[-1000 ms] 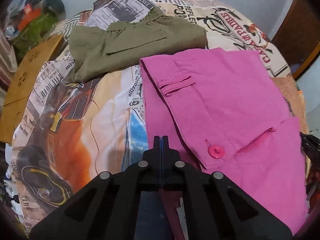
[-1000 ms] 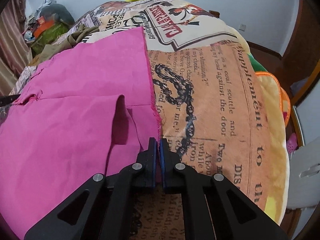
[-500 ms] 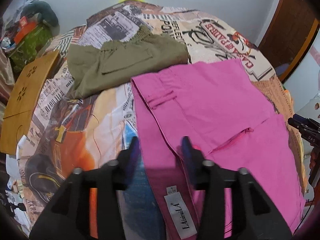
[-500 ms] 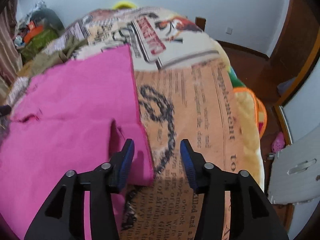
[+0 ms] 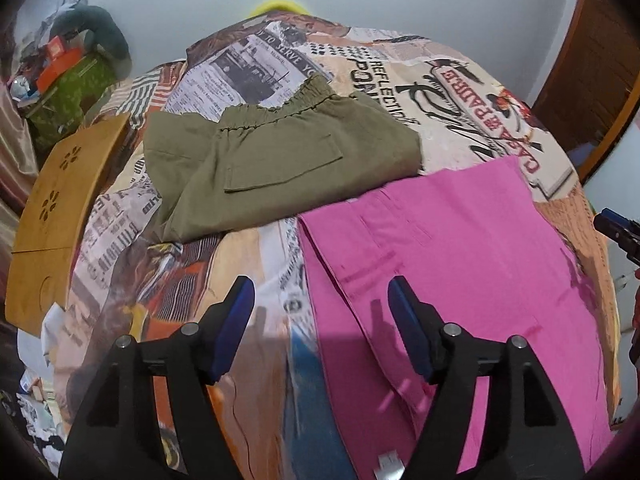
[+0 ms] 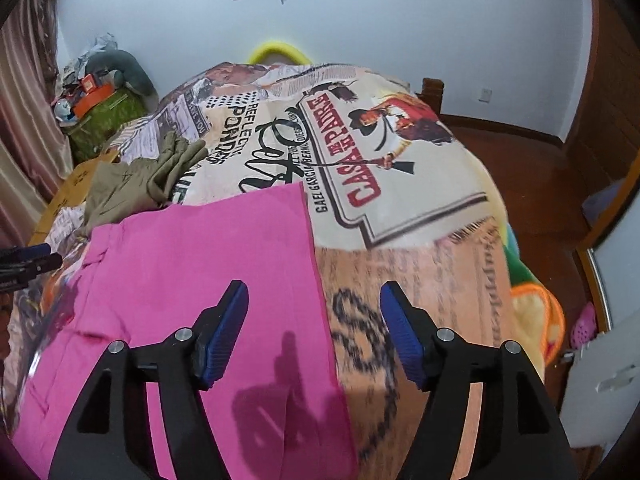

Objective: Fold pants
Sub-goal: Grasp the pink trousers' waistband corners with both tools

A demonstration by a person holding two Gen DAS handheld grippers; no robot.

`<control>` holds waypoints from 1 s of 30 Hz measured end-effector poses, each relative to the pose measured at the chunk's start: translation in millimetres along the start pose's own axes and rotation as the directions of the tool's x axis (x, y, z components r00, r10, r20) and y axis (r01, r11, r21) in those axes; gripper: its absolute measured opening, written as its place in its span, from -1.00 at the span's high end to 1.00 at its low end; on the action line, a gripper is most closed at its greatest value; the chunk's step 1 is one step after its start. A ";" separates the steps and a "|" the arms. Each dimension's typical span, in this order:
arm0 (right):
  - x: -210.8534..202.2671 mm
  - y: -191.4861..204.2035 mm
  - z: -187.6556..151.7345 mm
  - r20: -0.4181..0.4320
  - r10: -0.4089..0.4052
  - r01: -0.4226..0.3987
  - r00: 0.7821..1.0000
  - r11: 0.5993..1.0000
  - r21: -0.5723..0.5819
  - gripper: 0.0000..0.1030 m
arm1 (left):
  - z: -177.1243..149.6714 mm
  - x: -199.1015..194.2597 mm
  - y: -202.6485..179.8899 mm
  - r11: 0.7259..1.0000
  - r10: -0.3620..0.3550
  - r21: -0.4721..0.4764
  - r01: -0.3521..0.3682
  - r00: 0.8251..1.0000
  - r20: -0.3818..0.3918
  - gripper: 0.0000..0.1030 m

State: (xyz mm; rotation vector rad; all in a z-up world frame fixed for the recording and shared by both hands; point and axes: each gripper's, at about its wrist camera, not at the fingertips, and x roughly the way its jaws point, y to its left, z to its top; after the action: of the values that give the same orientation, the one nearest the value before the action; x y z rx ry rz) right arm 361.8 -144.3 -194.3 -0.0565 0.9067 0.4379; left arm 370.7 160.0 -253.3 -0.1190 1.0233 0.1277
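Bedspread (image 6: 400,152) carries pink pants (image 5: 460,248) lying flat, folded, just beside folded olive pants (image 5: 280,156). Step looks like release after a fold; next move likely calls for regrasping an end to fold again. Left gripper (image 5: 320,312) jaws opening, nothing between them, above pants' edge. Right gripper (image 6: 314,312) jaws opening too, empty
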 end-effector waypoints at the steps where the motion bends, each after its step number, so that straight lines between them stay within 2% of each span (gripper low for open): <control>1: 9.7 -2.3 4.0 0.002 0.009 -0.009 1.000 1.000 0.019 -0.26 | 4.1 7.2 2.0 1.000 -0.008 -0.006 0.008 1.000 -0.008 -0.34; 6: 45.2 -10.2 16.2 -0.021 0.059 -0.057 0.998 0.995 0.076 -0.26 | 18.3 40.5 11.6 0.999 -0.035 -0.042 0.033 0.999 -0.042 -0.31; 12: 85.2 -6.2 41.0 -0.069 0.051 -0.050 0.996 0.999 0.015 -0.25 | 22.7 78.3 20.3 0.995 -0.077 -0.064 0.070 0.991 -0.109 -0.18; 15: 101.9 -3.4 49.9 -0.080 0.063 -0.062 0.995 0.998 0.006 -0.25 | 23.6 83.8 24.5 0.989 -0.128 -0.087 0.119 0.986 -0.105 -0.17; 21: 127.6 8.5 54.6 -0.106 0.086 -0.085 0.991 0.996 0.015 -0.17 | 28.2 89.3 21.0 0.990 -0.131 -0.061 0.126 0.986 -0.100 -0.15; 24: 126.3 15.8 56.4 -0.077 0.094 -0.096 0.993 0.995 -0.019 0.05 | 30.6 89.2 18.2 0.991 -0.130 -0.042 0.127 0.988 -0.089 0.04; 27: 125.5 13.8 59.4 -0.066 0.105 -0.105 0.992 0.994 -0.006 0.33 | 30.9 86.0 15.7 0.991 -0.133 -0.041 0.130 0.988 -0.078 0.38; 30: 127.3 11.5 61.8 -0.051 0.101 -0.101 0.994 0.995 0.005 0.65 | 30.5 82.7 6.1 0.997 -0.081 -0.009 0.081 0.995 -0.057 0.55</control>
State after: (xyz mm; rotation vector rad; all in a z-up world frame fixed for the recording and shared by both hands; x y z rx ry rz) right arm 471.6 -75.9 -252.7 -0.0202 0.9636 0.5317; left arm 437.9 175.0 -308.6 -0.1705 1.0734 0.0542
